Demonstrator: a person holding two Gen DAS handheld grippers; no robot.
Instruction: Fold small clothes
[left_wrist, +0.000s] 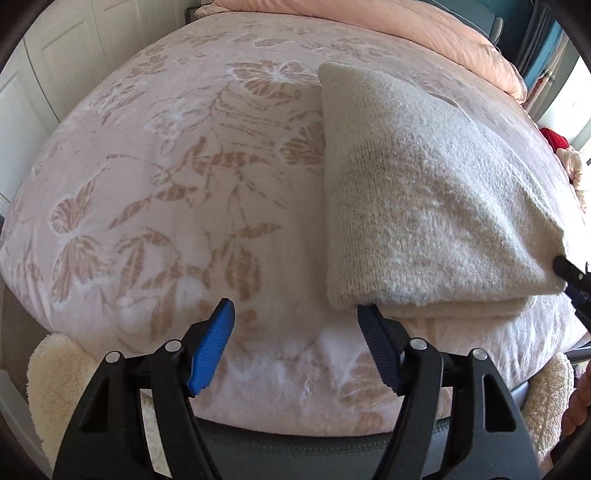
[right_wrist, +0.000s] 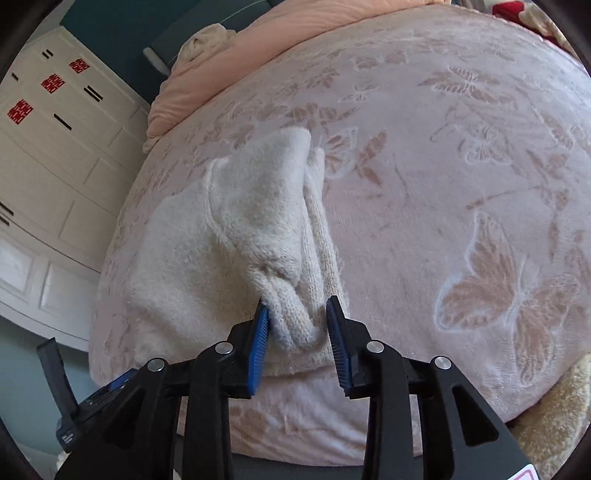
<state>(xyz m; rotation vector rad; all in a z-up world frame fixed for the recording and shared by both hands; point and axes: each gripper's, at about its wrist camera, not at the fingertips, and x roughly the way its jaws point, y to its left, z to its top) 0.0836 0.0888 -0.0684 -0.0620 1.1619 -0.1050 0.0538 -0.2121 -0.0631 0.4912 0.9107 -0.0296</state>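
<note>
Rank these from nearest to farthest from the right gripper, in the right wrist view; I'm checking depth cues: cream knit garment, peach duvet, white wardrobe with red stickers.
1. Cream knit garment: its bunched fold lies between the right gripper fingers.
2. Peach duvet: upper left, beyond the garment on the bed.
3. White wardrobe: far left, off the bed.

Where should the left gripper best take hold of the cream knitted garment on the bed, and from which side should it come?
Probably the near-left corner of the cream knitted garment, from the bed's near edge. There the folded layers end in a stacked hem above the pink blanket, and the open left gripper is already beside it.
</note>
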